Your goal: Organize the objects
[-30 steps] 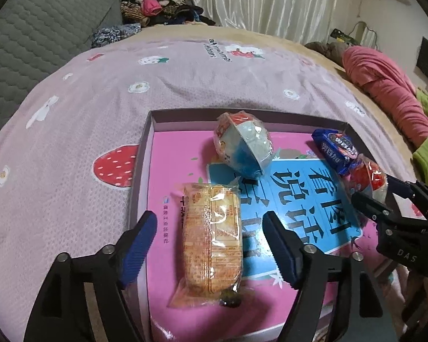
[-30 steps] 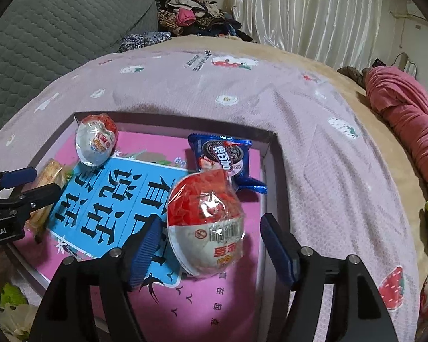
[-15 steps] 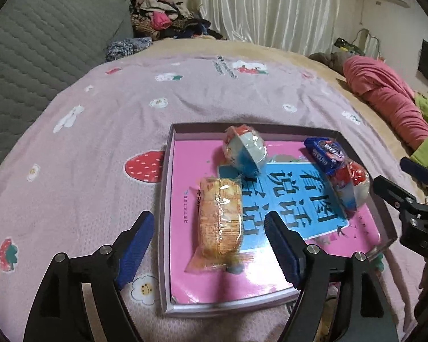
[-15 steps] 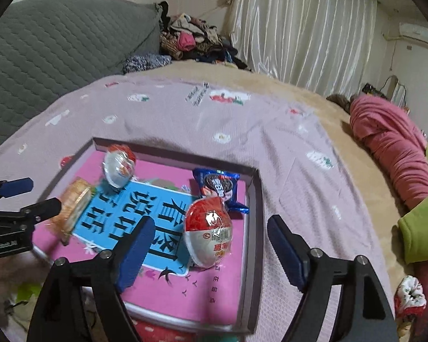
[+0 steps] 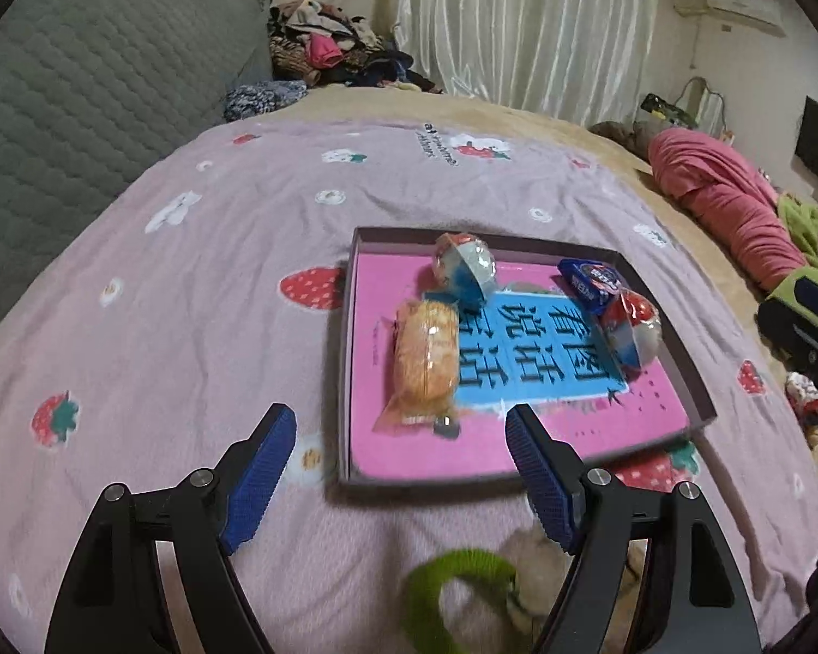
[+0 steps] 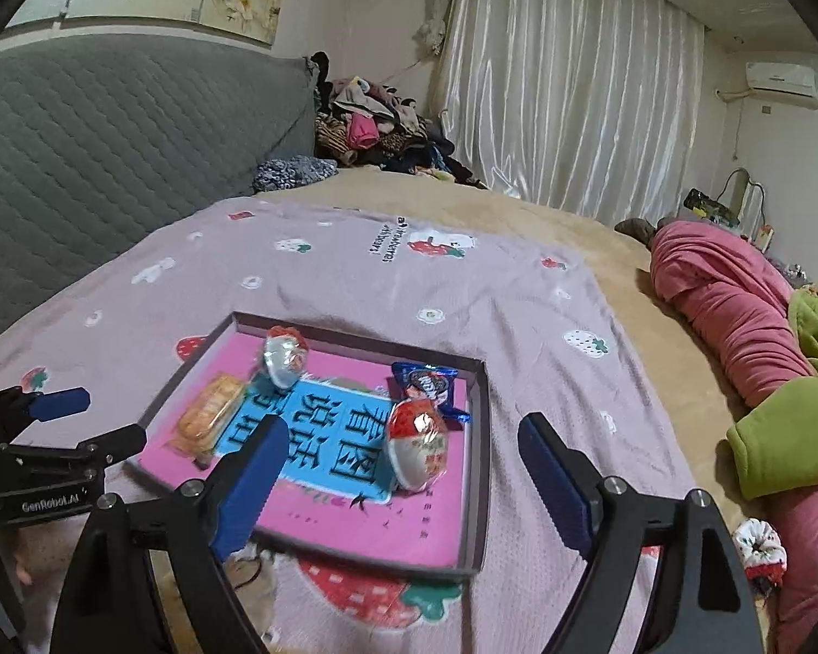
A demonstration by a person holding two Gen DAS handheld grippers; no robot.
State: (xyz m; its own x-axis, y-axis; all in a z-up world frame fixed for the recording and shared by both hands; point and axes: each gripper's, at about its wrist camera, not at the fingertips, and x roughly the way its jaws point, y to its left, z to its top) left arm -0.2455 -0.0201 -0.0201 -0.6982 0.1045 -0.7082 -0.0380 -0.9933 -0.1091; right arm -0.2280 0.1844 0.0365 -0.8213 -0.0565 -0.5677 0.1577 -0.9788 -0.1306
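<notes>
A shallow pink box lies on the bed. In it are an orange wrapped pastry, a blue-and-white wrapped egg, a blue cookie packet and a red-and-white wrapped egg. My left gripper is open and empty, held back over the bedspread before the box's near edge. My right gripper is open and empty, above the box's near side. The left gripper also shows in the right wrist view.
A pink strawberry-print bedspread covers the bed. A grey quilted headboard is on the left, a clothes pile at the back, a rolled pink blanket and green cloth on the right. A green loop lies near my left gripper.
Both grippers have pulled back and up from the box, staying open. The pastry and the red-and-white egg remain in the box, farther from the fingers now.
</notes>
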